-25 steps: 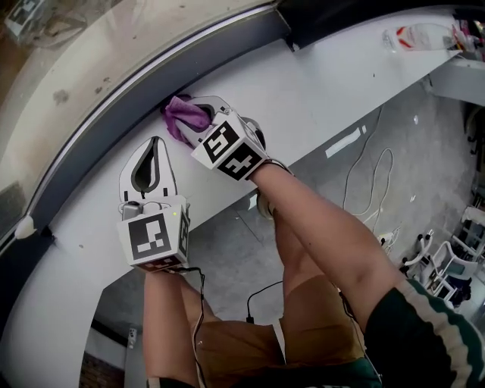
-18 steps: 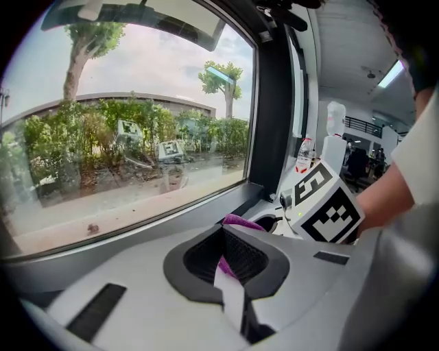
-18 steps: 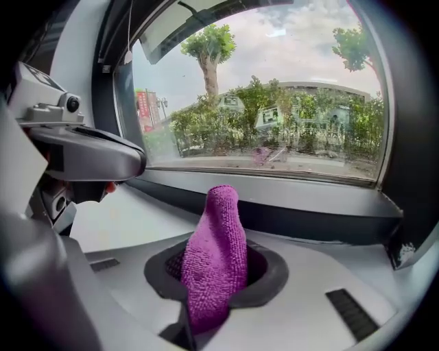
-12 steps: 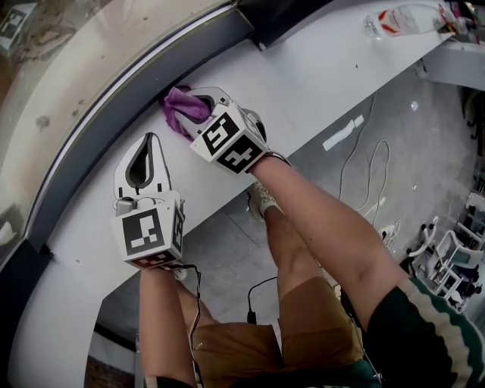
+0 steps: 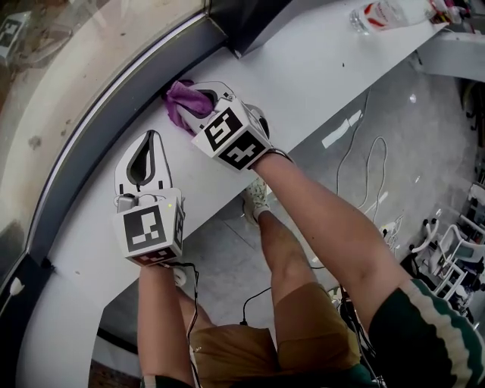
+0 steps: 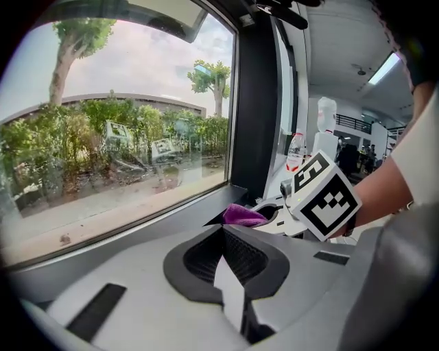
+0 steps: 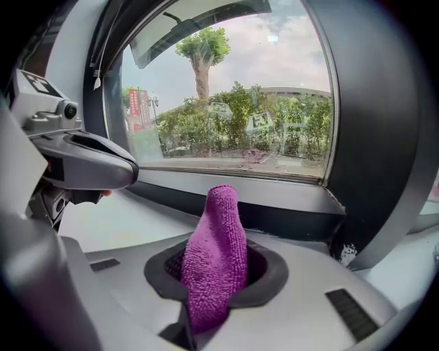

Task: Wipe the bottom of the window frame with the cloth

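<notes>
A purple cloth (image 5: 184,101) is pressed against the dark grey bottom rail of the window frame (image 5: 106,125), and my right gripper (image 5: 192,97) is shut on it. In the right gripper view the cloth (image 7: 218,206) stands up out of the jaws of the right gripper (image 7: 218,243) and points at the rail (image 7: 274,212), close to the dark upright post. My left gripper (image 5: 149,138) lies on the white sill to the left, shut with nothing in it. In the left gripper view its jaws (image 6: 223,232) meet, with the cloth (image 6: 241,214) and the right gripper's marker cube (image 6: 322,195) just beyond.
The white sill (image 5: 303,76) runs along under the window. A dark upright post (image 5: 235,19) ends the rail at the right. A plastic bottle (image 5: 383,13) lies at the sill's far right end. Cables (image 5: 356,163) trail on the floor below, by the person's legs.
Both grippers have slid right along the sill. The cloth now sits much nearer the dark upright post, still pressed to the rail.
</notes>
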Demonstrator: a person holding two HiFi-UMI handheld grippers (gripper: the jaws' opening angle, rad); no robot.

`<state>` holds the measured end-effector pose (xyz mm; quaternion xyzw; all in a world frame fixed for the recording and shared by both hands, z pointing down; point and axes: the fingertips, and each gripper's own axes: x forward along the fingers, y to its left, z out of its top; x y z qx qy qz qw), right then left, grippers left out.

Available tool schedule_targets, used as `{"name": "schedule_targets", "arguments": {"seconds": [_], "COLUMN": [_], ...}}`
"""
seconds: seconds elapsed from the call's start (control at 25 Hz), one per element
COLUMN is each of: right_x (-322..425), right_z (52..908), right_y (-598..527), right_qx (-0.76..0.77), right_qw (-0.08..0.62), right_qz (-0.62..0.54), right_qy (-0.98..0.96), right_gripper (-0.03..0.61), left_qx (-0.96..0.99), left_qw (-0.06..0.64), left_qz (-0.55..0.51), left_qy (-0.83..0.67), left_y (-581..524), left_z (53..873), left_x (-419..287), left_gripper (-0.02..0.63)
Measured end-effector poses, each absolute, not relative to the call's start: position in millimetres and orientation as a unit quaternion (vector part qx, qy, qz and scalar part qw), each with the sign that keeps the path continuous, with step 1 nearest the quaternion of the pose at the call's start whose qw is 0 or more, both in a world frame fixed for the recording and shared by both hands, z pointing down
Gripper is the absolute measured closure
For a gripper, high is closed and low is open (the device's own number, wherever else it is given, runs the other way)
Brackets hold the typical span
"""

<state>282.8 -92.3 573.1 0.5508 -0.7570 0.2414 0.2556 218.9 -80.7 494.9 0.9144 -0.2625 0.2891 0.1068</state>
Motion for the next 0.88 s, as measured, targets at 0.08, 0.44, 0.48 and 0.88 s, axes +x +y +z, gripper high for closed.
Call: {"name": "schedule_targets", "arguments": {"seconds": [0.08, 0.44, 0.48, 0.88], "right_x": [297, 328, 329, 373], "right_z": [575, 575, 575, 573], "right_y": [-91, -87, -88, -80], "right_qx": [0.554, 0.558, 0.558, 0.580], "right_qw": [0.256, 0.282, 0.283, 0.322], "right_qz": [0.240, 0.213, 0.212, 0.188], "right_qy": [-0.754, -0.750, -0.750, -0.724], "right_gripper": [0.482, 0.482, 0.482, 0.482], "left_qx": [0.916, 0.922, 0.923, 0.926], "left_qw": [0.106, 0.107, 0.108, 0.108], "left_qz": [0.289, 0.285, 0.285, 0.287], "left_qy": [-0.258, -0.238, -0.237, -0.219], "left_y": [-79, -78, -79, -73], "left_z": [497, 497, 498, 505], "left_x": [232, 267, 270, 301], "left_gripper": [0.604, 0.604, 0.604, 0.604]}}
